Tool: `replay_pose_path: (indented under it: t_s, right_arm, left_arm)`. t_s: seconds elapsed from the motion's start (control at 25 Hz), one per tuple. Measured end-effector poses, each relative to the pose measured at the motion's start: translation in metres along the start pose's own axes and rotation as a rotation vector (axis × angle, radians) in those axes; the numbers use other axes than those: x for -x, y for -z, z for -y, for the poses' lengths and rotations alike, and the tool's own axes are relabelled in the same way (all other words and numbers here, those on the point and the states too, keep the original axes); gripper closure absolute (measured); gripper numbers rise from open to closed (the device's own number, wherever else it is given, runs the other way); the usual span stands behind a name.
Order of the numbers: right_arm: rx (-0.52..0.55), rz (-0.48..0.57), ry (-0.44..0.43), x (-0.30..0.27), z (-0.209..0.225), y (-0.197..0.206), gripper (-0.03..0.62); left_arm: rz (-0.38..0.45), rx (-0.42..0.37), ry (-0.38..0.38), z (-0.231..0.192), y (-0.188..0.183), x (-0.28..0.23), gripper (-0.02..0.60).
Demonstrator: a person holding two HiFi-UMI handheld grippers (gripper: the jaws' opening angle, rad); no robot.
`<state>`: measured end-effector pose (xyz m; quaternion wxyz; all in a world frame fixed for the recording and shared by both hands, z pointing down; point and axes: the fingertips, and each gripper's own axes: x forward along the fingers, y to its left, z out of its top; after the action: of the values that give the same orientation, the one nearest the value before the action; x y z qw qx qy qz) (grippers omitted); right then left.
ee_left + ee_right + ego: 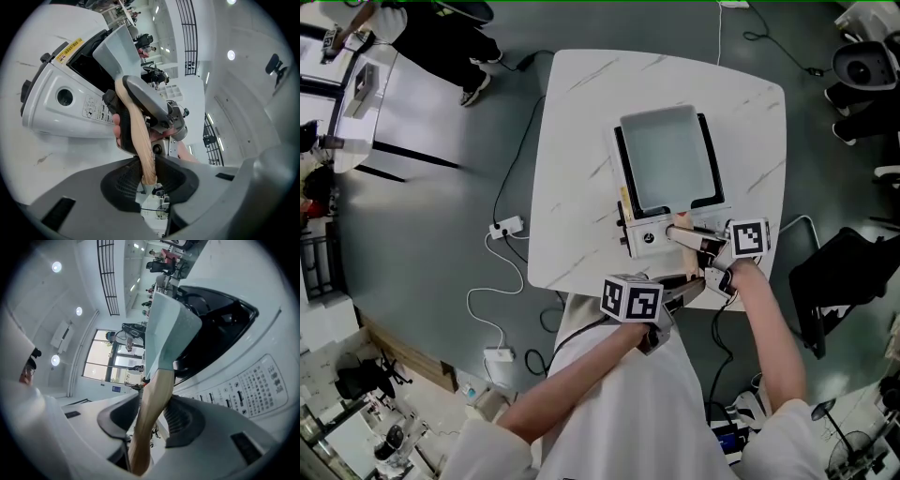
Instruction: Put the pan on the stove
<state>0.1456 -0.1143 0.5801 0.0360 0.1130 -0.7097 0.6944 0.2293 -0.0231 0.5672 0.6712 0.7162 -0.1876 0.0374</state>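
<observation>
A pale grey-green rectangular pan (666, 155) lies over the black top of the white stove (639, 240) in the middle of the white table (572, 141). Whether it rests on the cooktop I cannot tell. Its wooden handle (679, 225) points toward me. My right gripper (692, 232) is shut on the handle close to the pan, and my left gripper (682, 287) is shut on the handle's near end. In the left gripper view the handle (136, 126) rises from the left gripper (149, 176) to the pan (119, 44). The right gripper (152, 413) clamps the handle (154, 394) below the pan (166, 329).
The stove's control panel (255, 385) and knob (64, 97) face the table's near edge. On the floor lie a power strip (508, 226) and cables to the left. A black chair (839, 281) stands to the right. A person (441, 37) stands at the far left.
</observation>
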Motion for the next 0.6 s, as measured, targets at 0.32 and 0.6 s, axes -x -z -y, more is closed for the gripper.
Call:
replay_pose_path:
  t_s: [0.32, 0.6]
  right_arm:
    - [0.019, 0.030, 0.060, 0.007, 0.007, -0.008, 0.307]
    - [0.047, 0.091, 0.138, 0.023, 0.013, -0.011, 0.266]
  left_arm:
    - [-0.025, -0.014, 0.021, 0.005, -0.004, 0.003, 0.440]
    - [-0.013, -0.031, 0.063, 0.015, -0.013, 0.012, 0.337]
